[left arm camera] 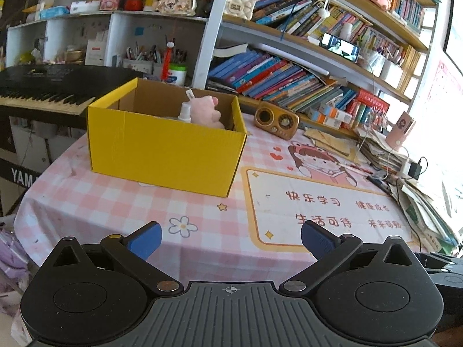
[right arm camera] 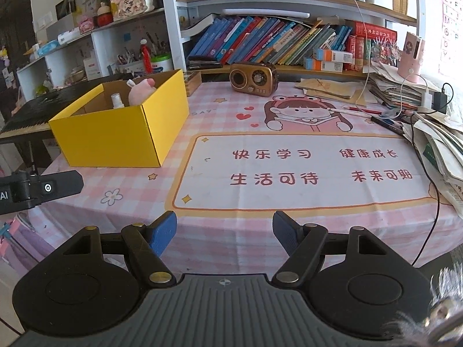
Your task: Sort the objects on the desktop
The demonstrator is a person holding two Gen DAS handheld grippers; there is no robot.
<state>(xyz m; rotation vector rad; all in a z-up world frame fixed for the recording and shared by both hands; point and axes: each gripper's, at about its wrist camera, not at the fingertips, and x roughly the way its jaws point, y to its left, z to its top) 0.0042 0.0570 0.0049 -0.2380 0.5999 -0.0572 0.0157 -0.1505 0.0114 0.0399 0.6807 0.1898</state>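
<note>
A yellow cardboard box (left arm camera: 165,150) (right arm camera: 115,133) stands open on the pink checked tablecloth (left arm camera: 121,202) (right arm camera: 231,231). Inside it sit a pink plush toy (left arm camera: 207,111) (right arm camera: 141,91) and a small white spray bottle (left arm camera: 185,112) (right arm camera: 117,100). My left gripper (left arm camera: 231,241) hovers open over the near table edge, well short of the box, with nothing between its blue pads. My right gripper (right arm camera: 224,232) is also open and empty, above the near edge in front of the printed panel. The left gripper's black body (right arm camera: 37,189) shows at the left of the right wrist view.
A brown retro radio (left arm camera: 276,120) (right arm camera: 253,78) stands at the back of the table. Piles of papers, pens and cables (left arm camera: 419,190) (right arm camera: 434,133) crowd the right side. Bookshelves (left arm camera: 289,81) (right arm camera: 275,40) rise behind. A black keyboard (left arm camera: 40,92) lies left of the table.
</note>
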